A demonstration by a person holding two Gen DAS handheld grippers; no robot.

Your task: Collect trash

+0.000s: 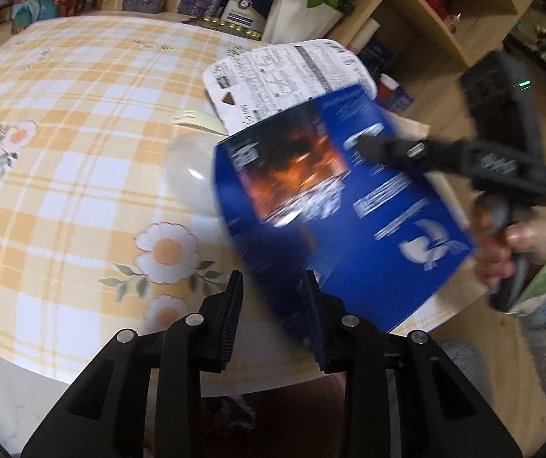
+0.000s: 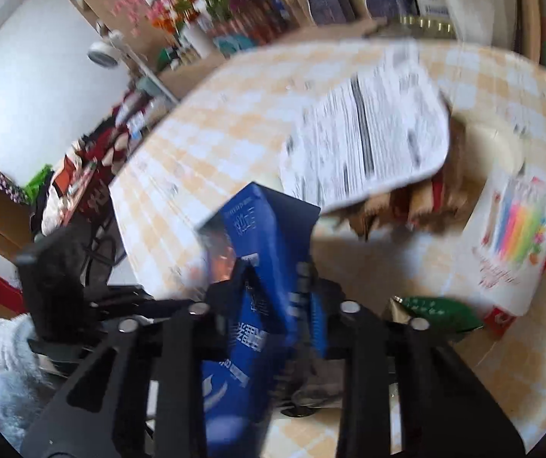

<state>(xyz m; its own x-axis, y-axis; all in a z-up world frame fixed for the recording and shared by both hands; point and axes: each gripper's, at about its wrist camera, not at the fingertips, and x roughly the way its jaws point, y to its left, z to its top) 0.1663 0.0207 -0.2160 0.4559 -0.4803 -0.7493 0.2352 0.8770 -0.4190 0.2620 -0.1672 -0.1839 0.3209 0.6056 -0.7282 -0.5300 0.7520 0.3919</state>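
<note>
A blue printed carton (image 1: pixel 349 221) hangs tilted over the near edge of the table (image 1: pixel 63 114), which has a yellow check cloth. My right gripper (image 2: pixel 276 290) is shut on the blue carton (image 2: pixel 257 267). In the left wrist view the right gripper (image 1: pixel 364 147) reaches in from the right, with one finger on the carton's face and a hand (image 1: pixel 501 248) on its handle. My left gripper (image 1: pixel 274 297) is open. The carton's lower corner sits between its fingers, with cloth showing beside the left pad. A white printed carton flap (image 1: pixel 284 72) lies behind.
A clear plastic lid (image 1: pixel 189 175) and a white fork (image 1: pixel 196 120) lie mid-table. A candle packet (image 2: pixel 517 236), a green wrapper (image 2: pixel 437 313) and brown cardboard (image 2: pixel 406 202) lie to the right. A white vase of roses (image 1: pixel 299 11) and boxes line the far edge. Everything is blurred.
</note>
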